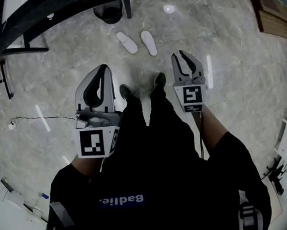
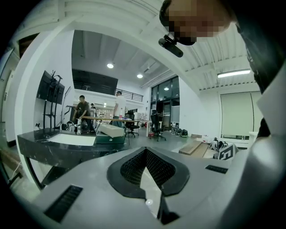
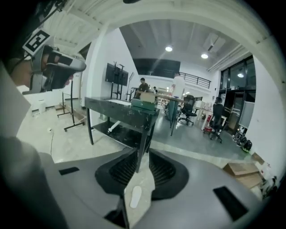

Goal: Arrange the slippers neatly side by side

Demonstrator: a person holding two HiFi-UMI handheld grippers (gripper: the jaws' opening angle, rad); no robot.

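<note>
Two white slippers lie on the marble floor ahead of the person's feet, the left slipper [image 1: 126, 42] angled outward and the right slipper [image 1: 149, 42] nearly straight, with a gap between them. Both grippers are held up, well short of the slippers. My left gripper [image 1: 104, 67] [image 2: 145, 150] has its jaw tips touching and holds nothing. On my right gripper [image 1: 182, 53] [image 3: 142, 154] the jaws stand a narrow gap apart with nothing between them. One slipper [image 3: 135, 197] shows on the floor through that gap.
A black table [image 1: 48, 15] [image 3: 125, 112] stands just beyond the slippers at the upper left, with a dark bin [image 1: 108, 11] beside its leg. Wooden planks [image 1: 273, 16] lie at the far right. A thin cable [image 1: 32, 117] crosses the floor on the left. The person's shoes [image 1: 126, 92] are below the slippers.
</note>
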